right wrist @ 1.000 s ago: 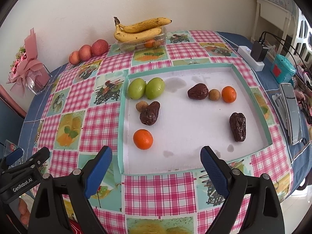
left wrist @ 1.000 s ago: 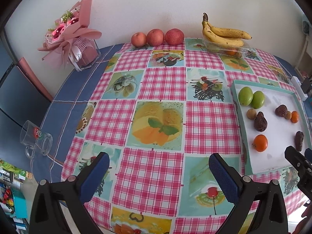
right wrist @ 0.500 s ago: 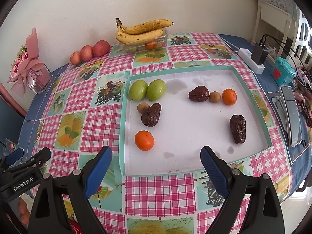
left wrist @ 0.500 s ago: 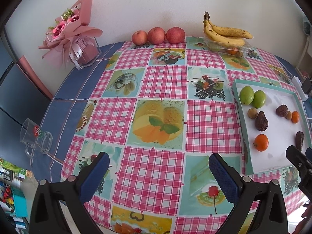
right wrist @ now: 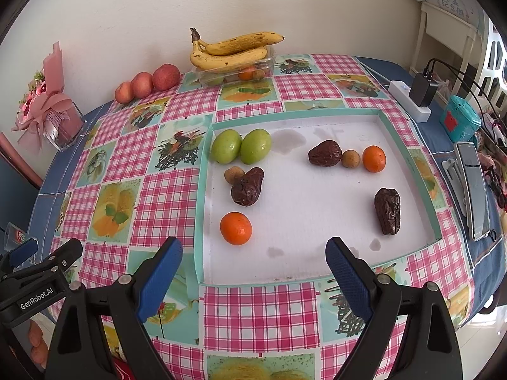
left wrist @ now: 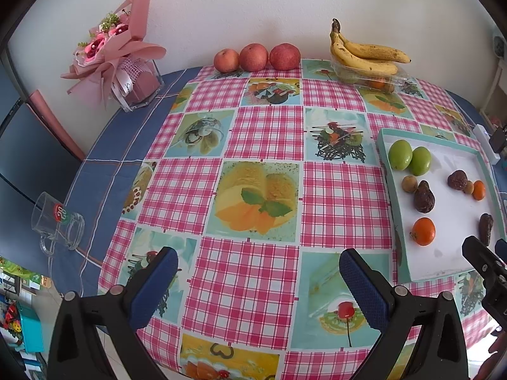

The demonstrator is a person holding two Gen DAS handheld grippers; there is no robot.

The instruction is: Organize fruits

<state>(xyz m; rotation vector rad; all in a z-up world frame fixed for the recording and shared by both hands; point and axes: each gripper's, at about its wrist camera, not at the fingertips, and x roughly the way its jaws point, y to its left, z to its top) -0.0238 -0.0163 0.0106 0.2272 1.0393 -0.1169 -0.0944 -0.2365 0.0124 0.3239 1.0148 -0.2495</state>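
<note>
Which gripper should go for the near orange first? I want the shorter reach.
Probably the right gripper: it is open and faces the tray, with the near orange just ahead. The left gripper, also open, faces bare tablecloth, the tray off to its side.

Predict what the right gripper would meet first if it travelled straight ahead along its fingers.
Probably the tray's near rim, then the orange mandarin; the open right gripper points there, though depth is uncertain.

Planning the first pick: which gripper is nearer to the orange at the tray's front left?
Right. The right gripper hovers open just in front of the orange, at the tray edge. The left gripper is open over the tablecloth, well left of the tray.
</note>
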